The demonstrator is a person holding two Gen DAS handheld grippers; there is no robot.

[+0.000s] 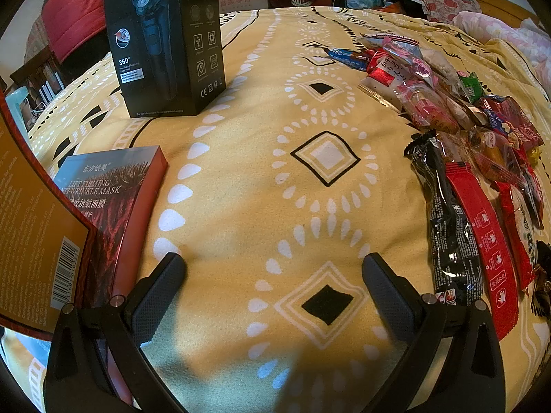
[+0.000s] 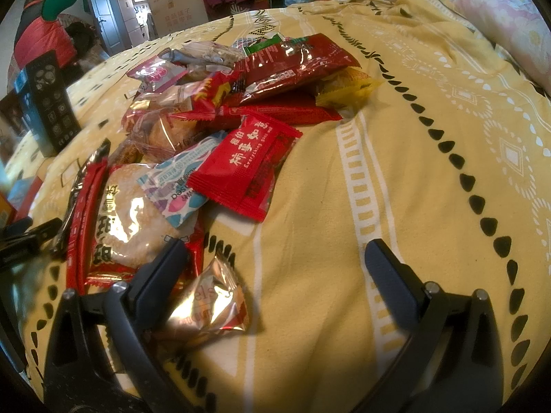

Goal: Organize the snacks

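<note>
Where snacks (image 2: 220, 127) lie — patterned bedspread (image 1: 241, 179).

Three boxes: shaver box (image 1: 165, 38), mask box (image 1: 113, 203), brown box (image 1: 31, 227); one snack pile (image 2: 213, 130).

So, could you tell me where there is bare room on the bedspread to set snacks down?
Bare bedspread lies between the shaver box and the snack pile, and right of the pile toward the pillow. The pile itself is crowded.
</note>
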